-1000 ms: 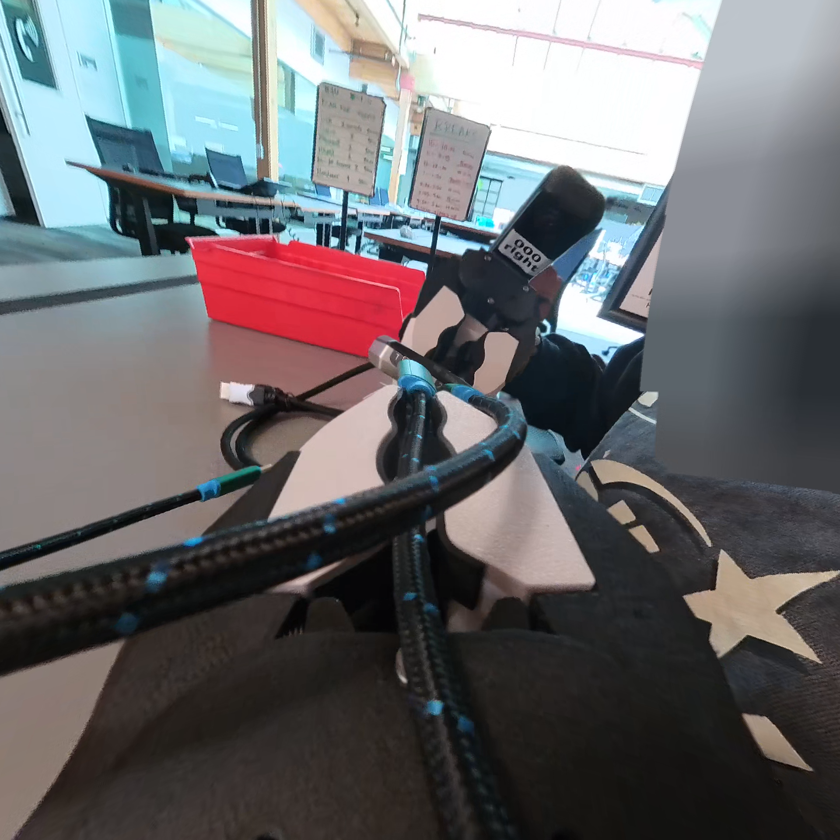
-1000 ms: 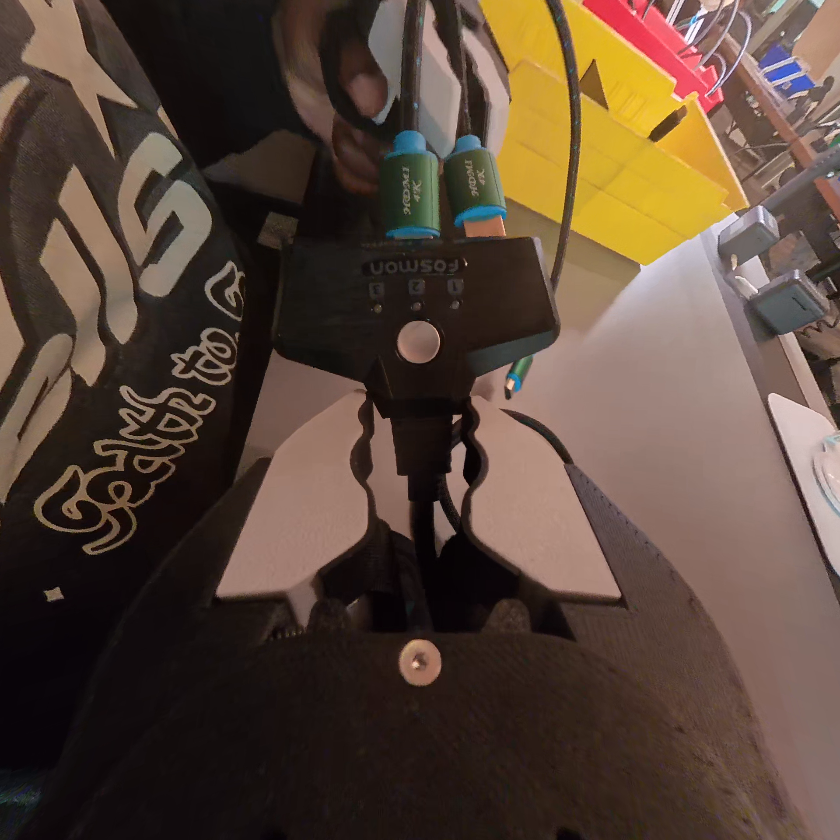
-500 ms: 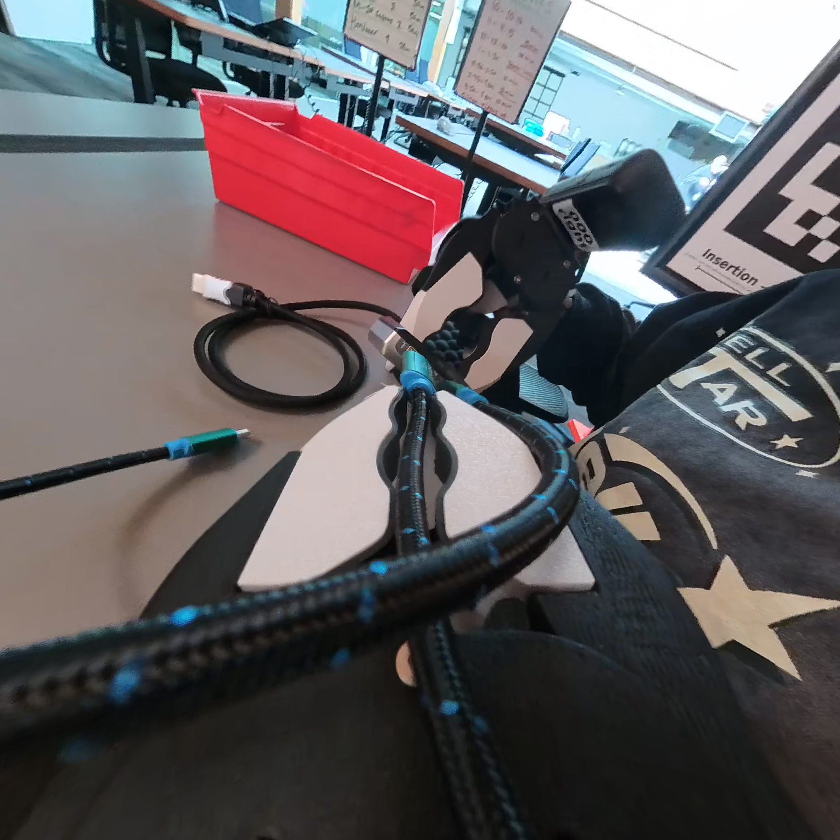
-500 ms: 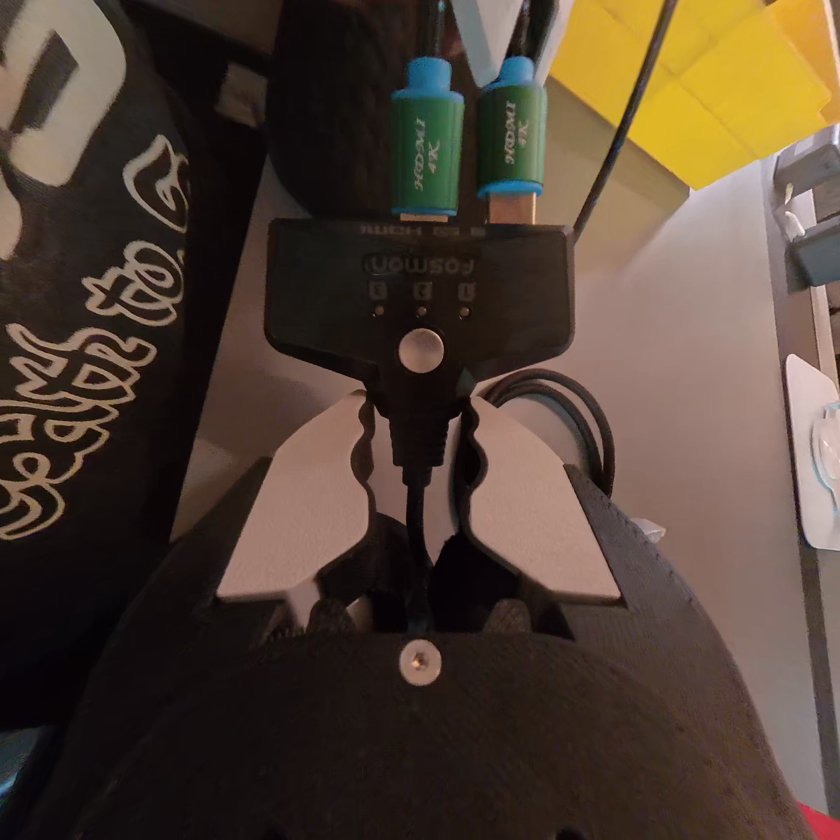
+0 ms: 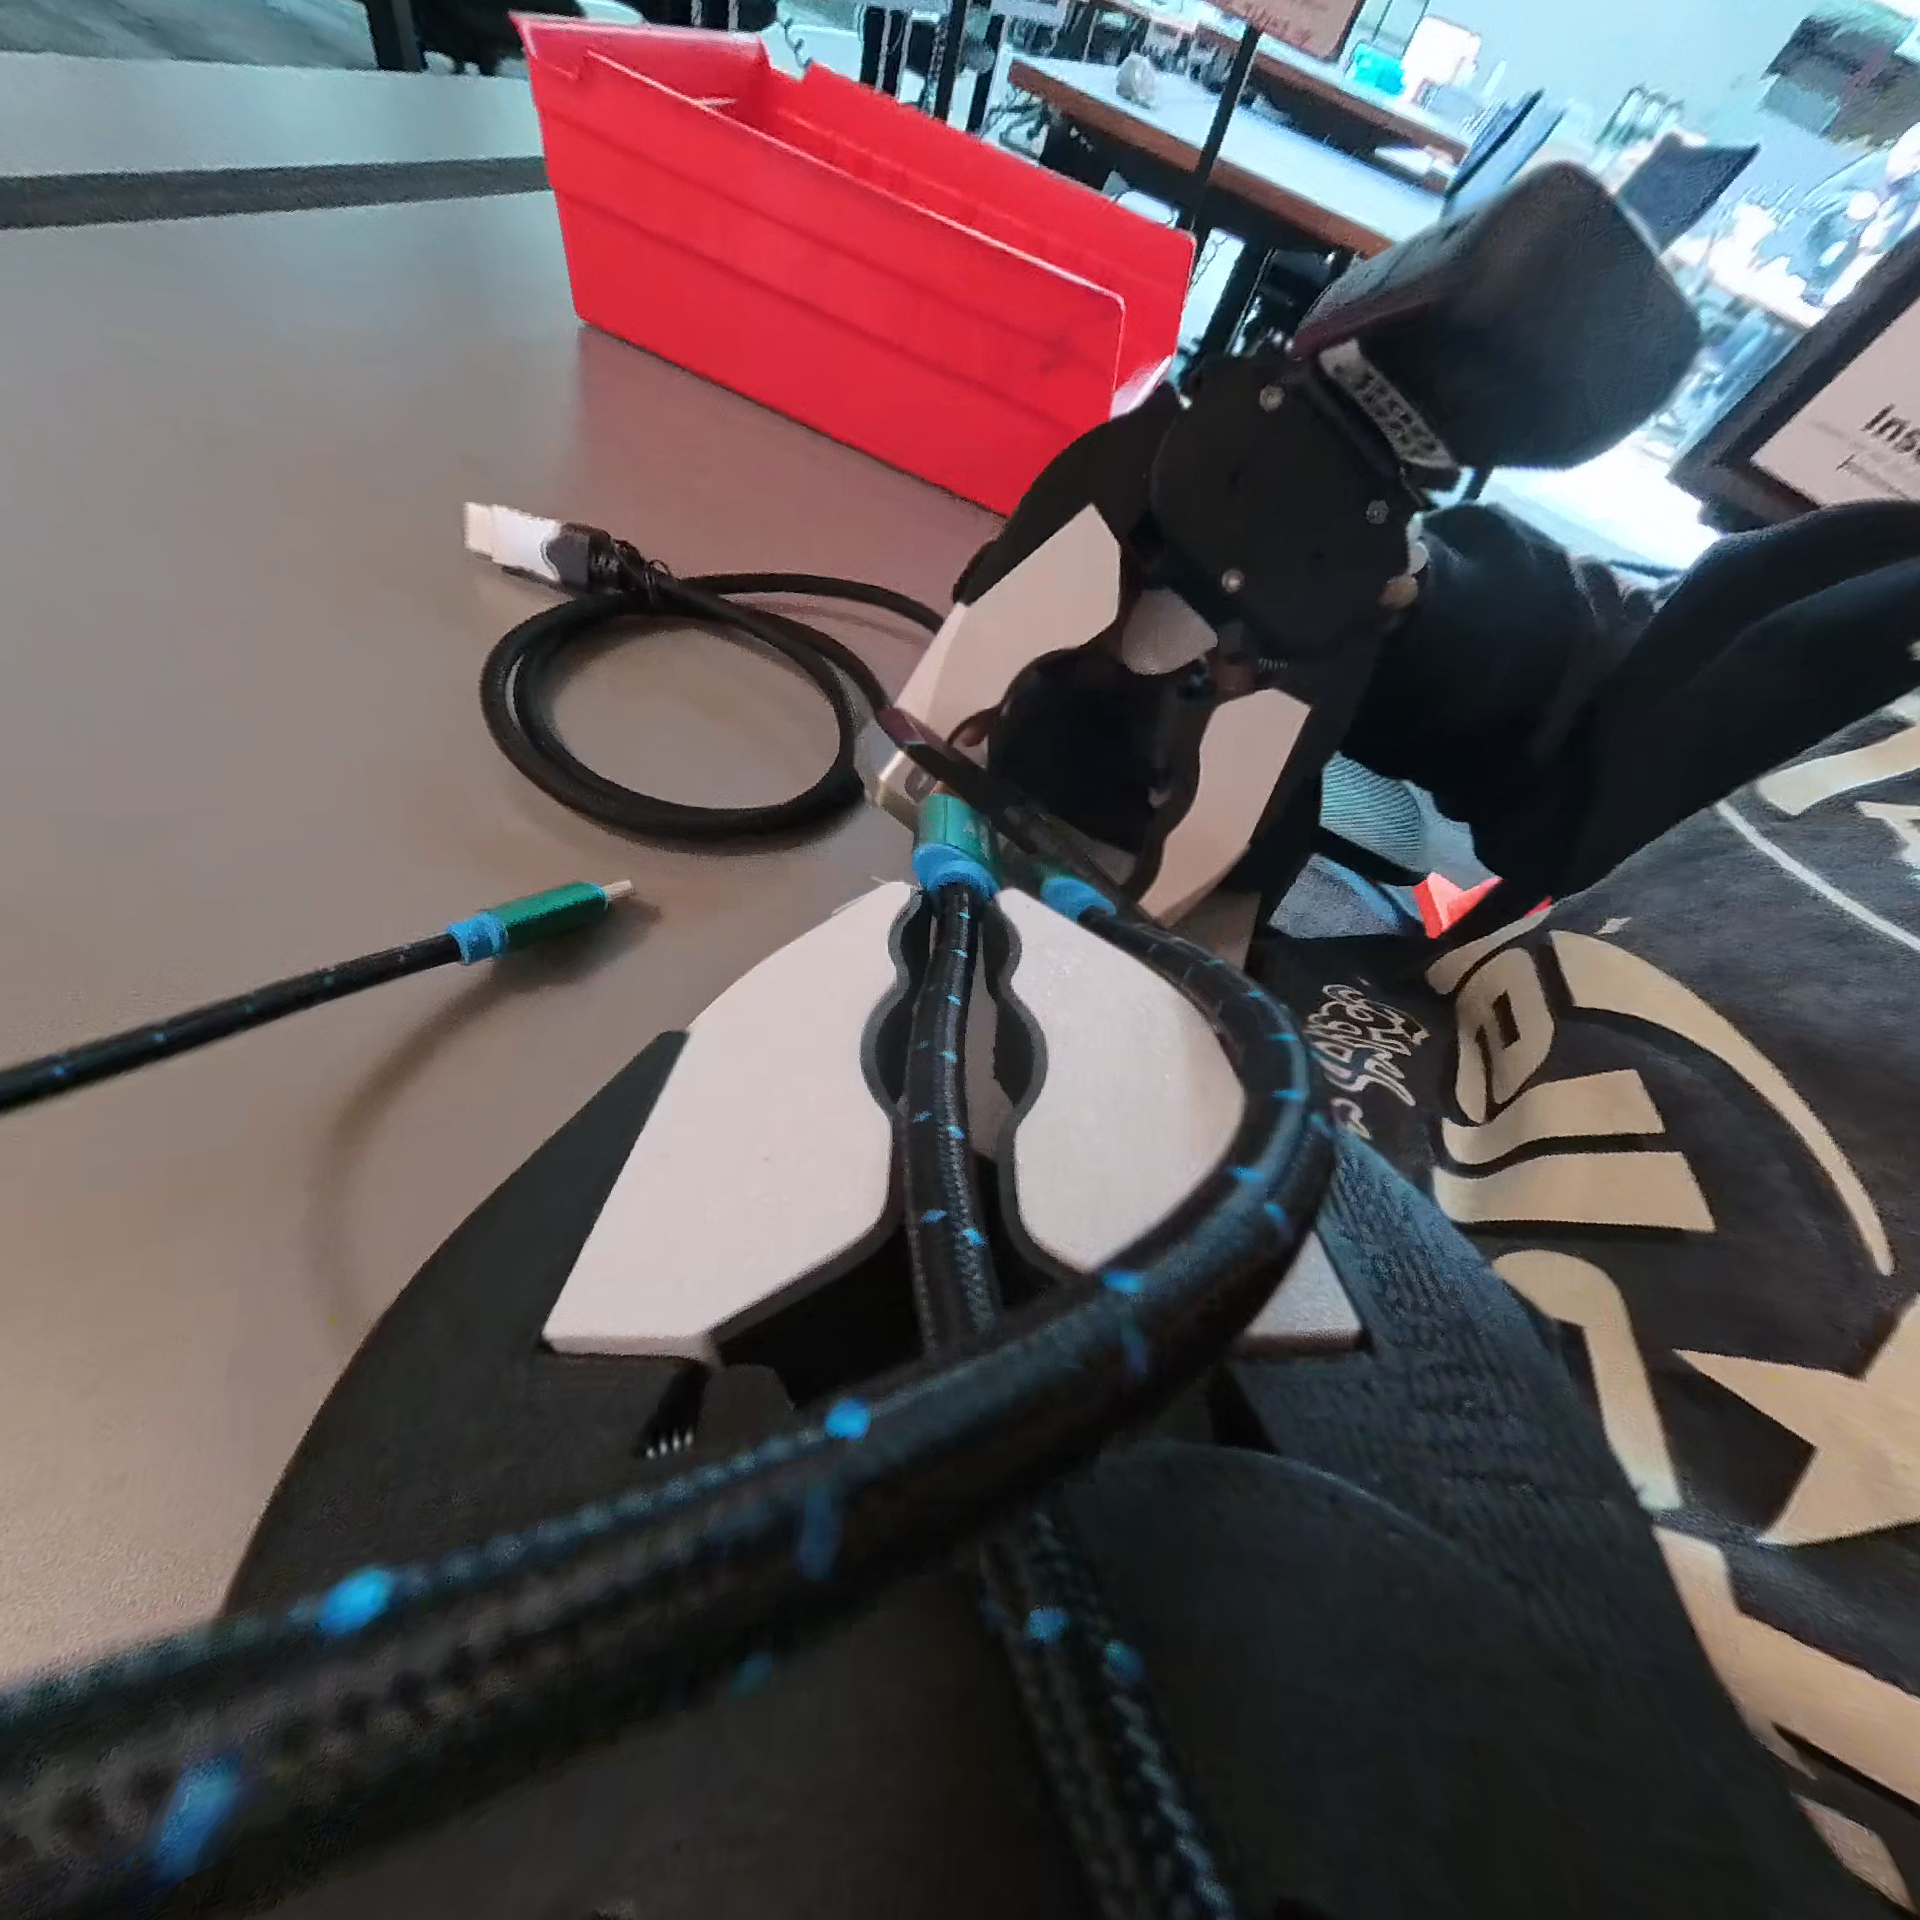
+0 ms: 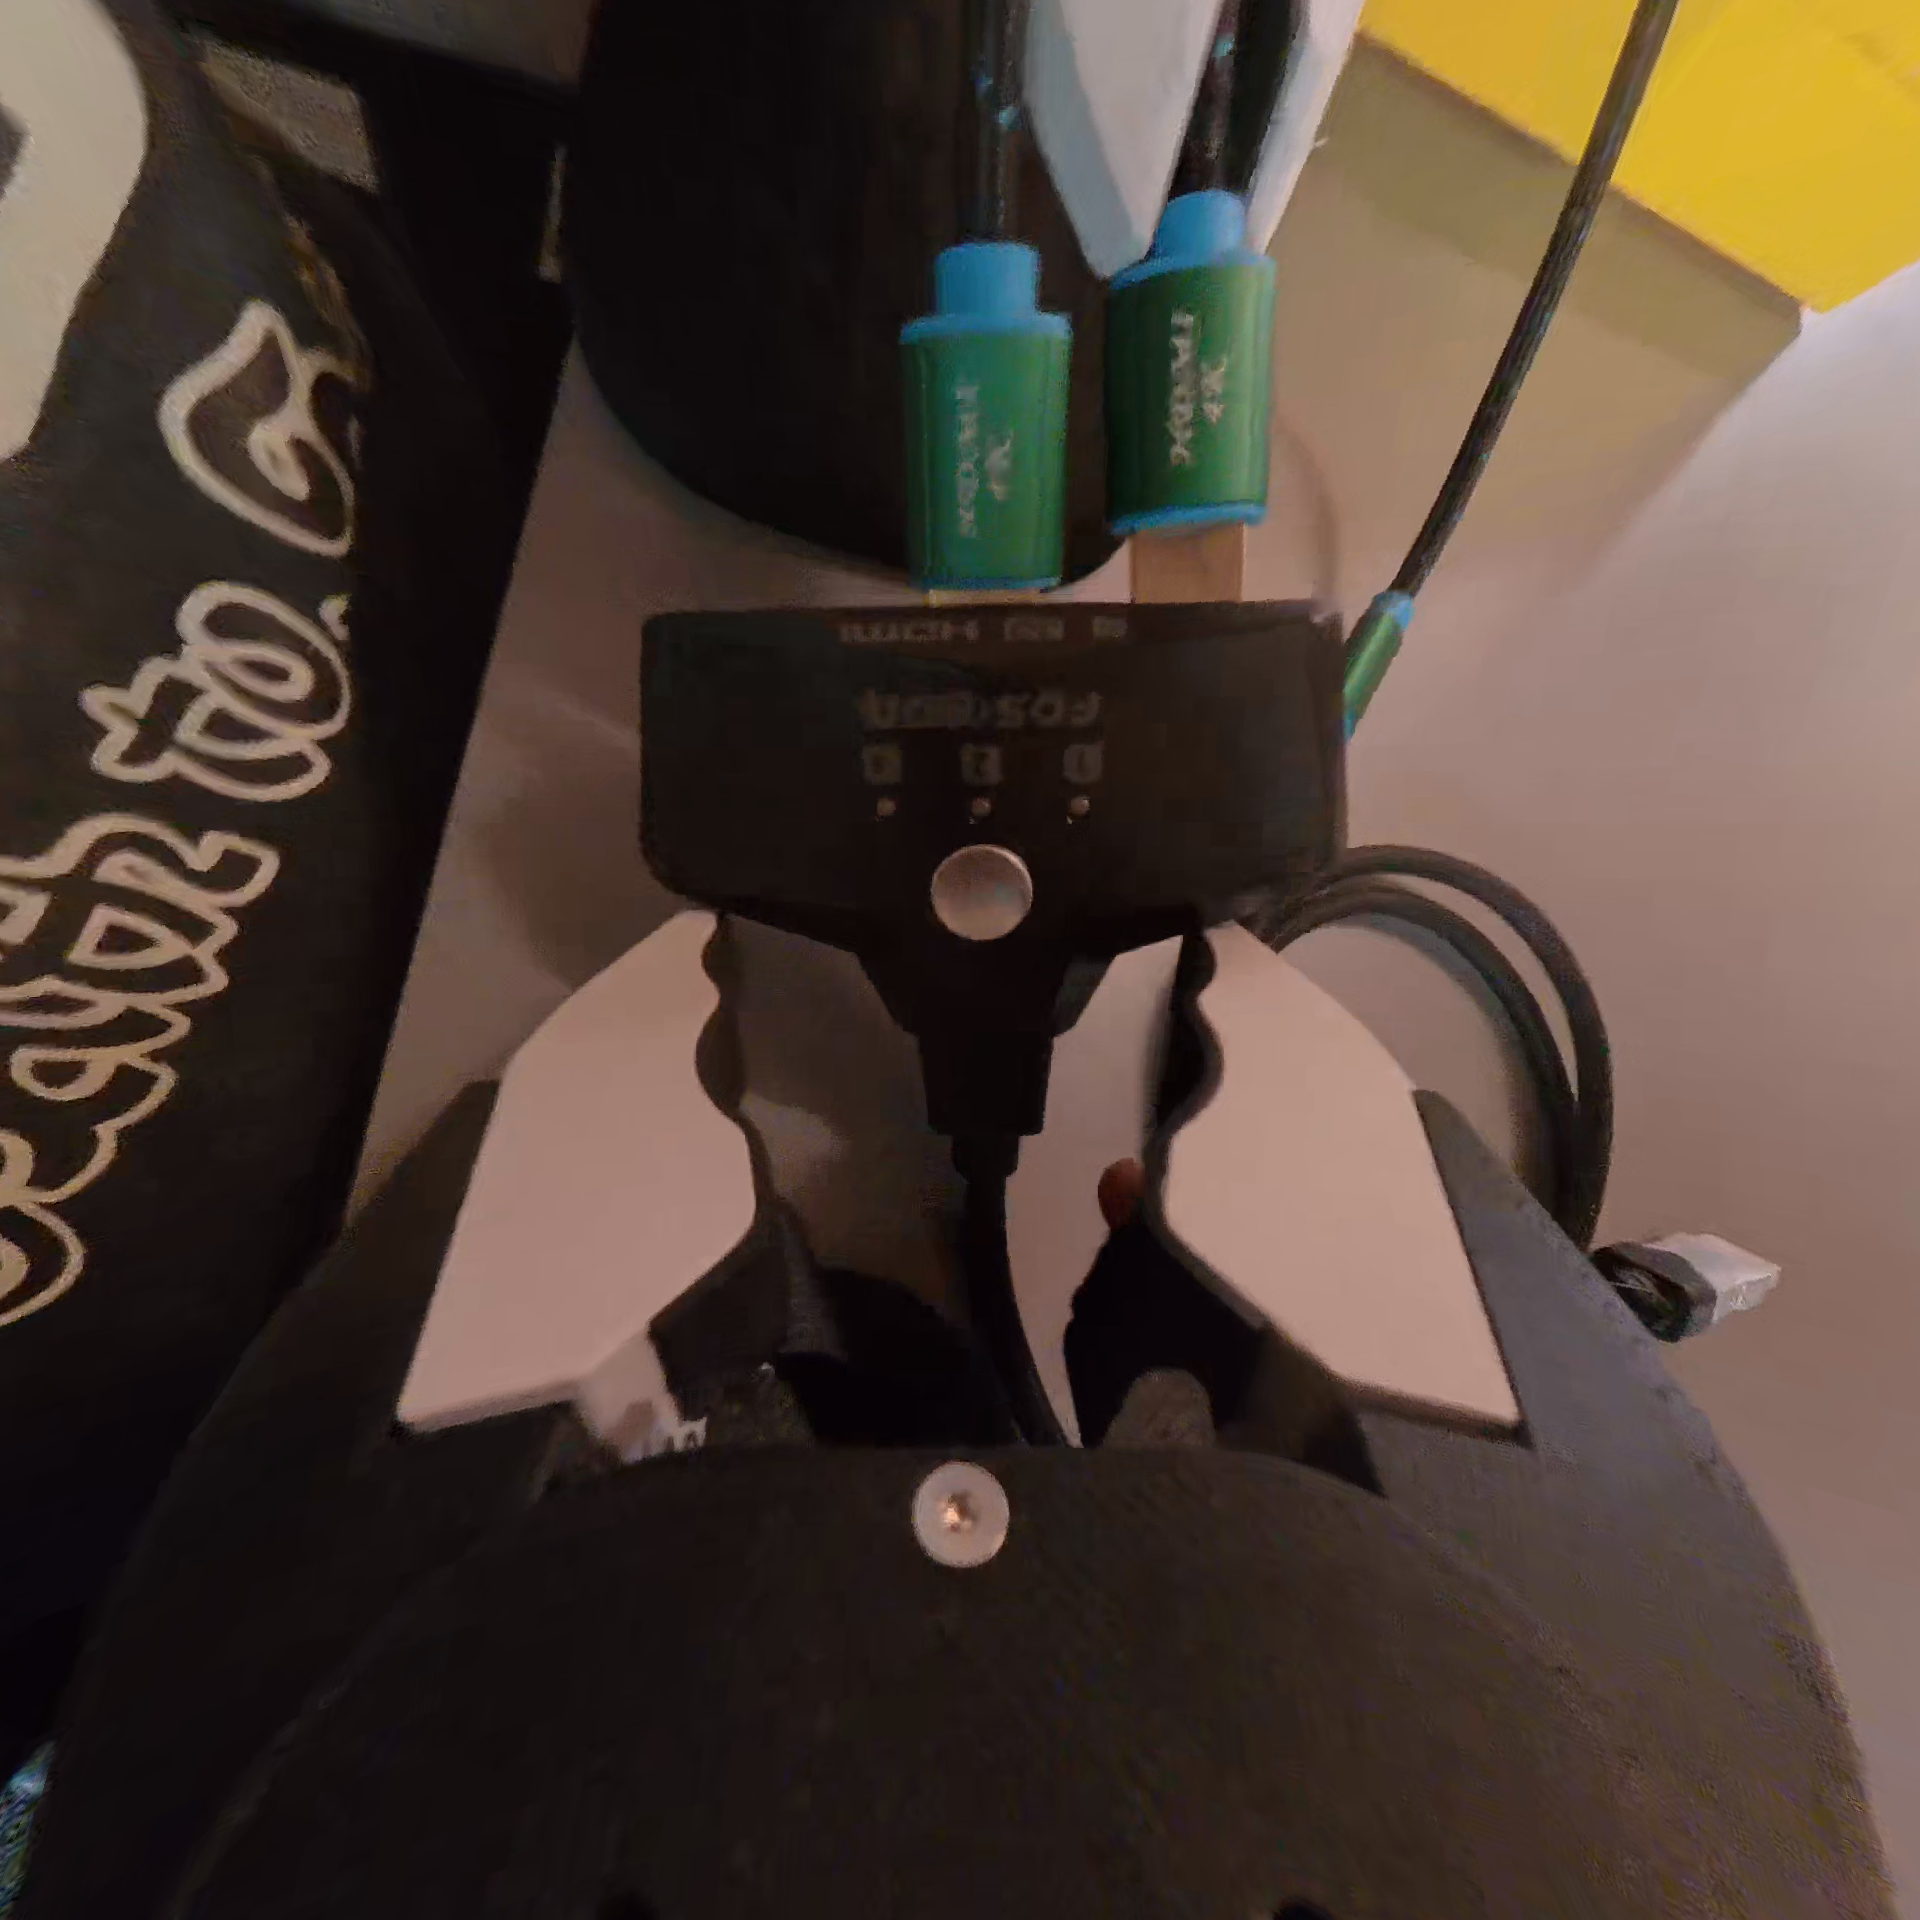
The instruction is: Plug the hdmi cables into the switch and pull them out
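right hand-held gripper point(image 6: 961, 1029), lower centre, spread wide around the hdmi switch's point(image 6: 987, 727) tail without gripping it. beyond, left hand-held gripper point(image 5: 951, 935) pinches a braided hdmi cable point(image 5: 940, 1122), positioned to withdraw its green plug point(image 6: 1190, 395), half out. a spare plug point(image 5: 540, 914) lies on the worktop point(image 5: 260, 520).

Green HDMI plugs point(image 6: 984, 457): three
Switches point(image 6: 987, 748): one
Red bins point(image 5: 831, 260): one
Coiled black cables point(image 5: 665, 707): one
Grippers point(image 5: 951, 935): two
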Available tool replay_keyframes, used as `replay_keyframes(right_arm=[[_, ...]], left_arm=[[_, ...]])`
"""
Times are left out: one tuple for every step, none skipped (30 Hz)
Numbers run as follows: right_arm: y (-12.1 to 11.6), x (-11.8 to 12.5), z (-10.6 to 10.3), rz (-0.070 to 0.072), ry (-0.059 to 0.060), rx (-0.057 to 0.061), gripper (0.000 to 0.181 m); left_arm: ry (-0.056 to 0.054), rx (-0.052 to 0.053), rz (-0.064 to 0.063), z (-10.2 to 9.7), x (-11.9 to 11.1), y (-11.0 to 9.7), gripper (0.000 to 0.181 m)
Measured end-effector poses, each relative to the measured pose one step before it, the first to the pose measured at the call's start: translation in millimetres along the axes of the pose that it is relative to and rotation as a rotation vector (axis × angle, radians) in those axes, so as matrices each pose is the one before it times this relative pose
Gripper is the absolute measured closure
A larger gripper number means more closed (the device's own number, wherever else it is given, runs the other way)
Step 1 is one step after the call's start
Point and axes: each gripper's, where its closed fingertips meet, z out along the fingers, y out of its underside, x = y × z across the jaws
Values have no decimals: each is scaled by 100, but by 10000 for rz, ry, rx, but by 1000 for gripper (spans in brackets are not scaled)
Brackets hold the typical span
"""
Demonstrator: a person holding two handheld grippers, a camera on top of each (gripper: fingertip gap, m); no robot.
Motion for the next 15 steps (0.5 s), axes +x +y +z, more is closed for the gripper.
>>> replay_keyframes(right_arm=[[-98, 186, 86, -56, 68, -1, 100], [32, 228, 101, -154, 171, -89, 107], [-12, 291, 65, -193, 270, -79, 114], [20, 48, 141, -246, 184, -158, 125], [-71, -33, 141, -91, 79, -149, 130], [-100, -68, 98, 24, -28, -114, 131], [-96, -74, 81, 71, -109, -65, 132], [-96, -54, 99, 10, -105, 38, 132], [-77, -77, 114, 39, -137, 92, 134], [-79, -113, 151, 95, -144, 78, 137], [-95, 49, 103, 13, 31, 33, 138], [-31, 26, 58, -21, 40, -77, 138], [-27, 43, 48, 16, 68, -133, 138], [-55, 24, 43, -58, 80, -162, 138], [-189, 23, 6, -165, 113, -117, 139]], left_arm=[[26, 78, -1, -44, 25, -223, 172], [37, 17, -37, -83, -30, -119, 172], [82, 56, -100, -77, 13, -116, 170], [119, 48, -117, -88, 77, -96, 170], [74, 33, -29, -129, 110, -106, 172], [-7, -60, 101, -159, 59, -25, 172], [-46, -90, 133, -133, 34, -9, 172], [-40, -79, 158, -92, 45, -31, 172], [-37, -82, 140, -92, -14, -30, 172], [-6, -61, 75, -97, -46, -29, 172], [21, -79, 48, -108, -77, -19, 172], [41, -101, 63, -98, -21, -10, 172], [33, -97, 124, -88, 48, -74, 172], [92, -67, 178, -97, 237, -207, 172], [241, 29, 141, -116, 494, -435, 172]])
